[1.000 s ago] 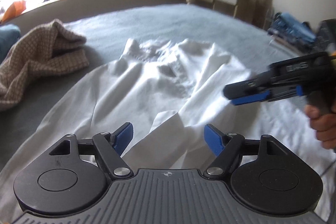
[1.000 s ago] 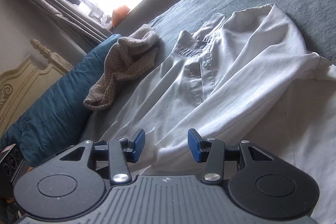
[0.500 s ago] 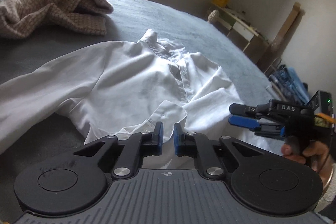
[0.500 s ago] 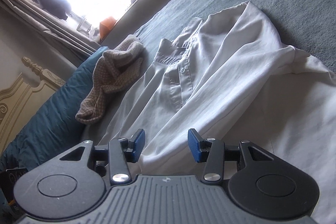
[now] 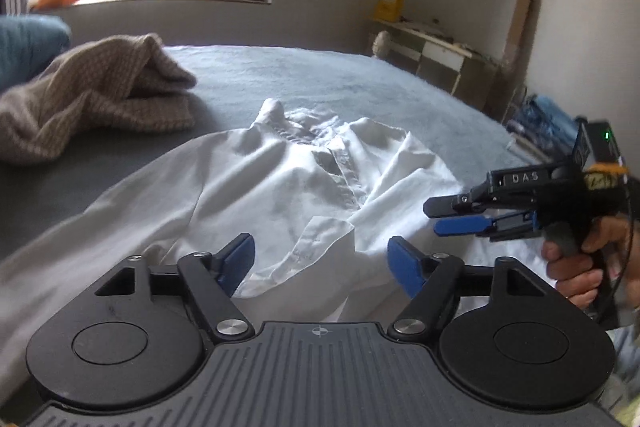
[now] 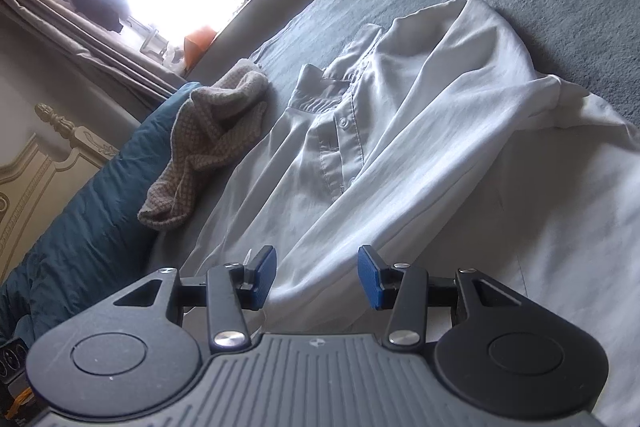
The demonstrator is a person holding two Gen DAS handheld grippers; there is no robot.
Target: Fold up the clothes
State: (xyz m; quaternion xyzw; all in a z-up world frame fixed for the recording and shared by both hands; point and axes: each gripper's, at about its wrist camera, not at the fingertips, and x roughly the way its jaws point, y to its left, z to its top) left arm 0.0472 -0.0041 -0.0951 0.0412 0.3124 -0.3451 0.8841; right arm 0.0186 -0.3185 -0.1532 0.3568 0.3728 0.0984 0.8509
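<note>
Left wrist view: the white button-up cotton shirt [image 5: 280, 183] lies on the grey bedspread [image 5: 320, 75], collar pointing away; the left gripper [image 5: 322, 259] has just opened, its jaws apart above the cuff. A brown knitted sweater [image 5: 92, 99] sits left.

Right wrist view: the right gripper [image 6: 317, 277] is half-open over the sleeve, gripping nothing.

The white shirt [image 5: 260, 187] lies crumpled, collar up, on the grey bed [image 5: 320, 75], just ahead of the left tool [image 5: 320, 259].

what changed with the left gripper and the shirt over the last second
The left gripper pinched shut at the folded cuff of the white shirt half a second ago, and its jaws have just been opening; they now stand wide with nothing gripped. The right gripper stayed half open over the shirt, and the brown sweater did not move.
</note>
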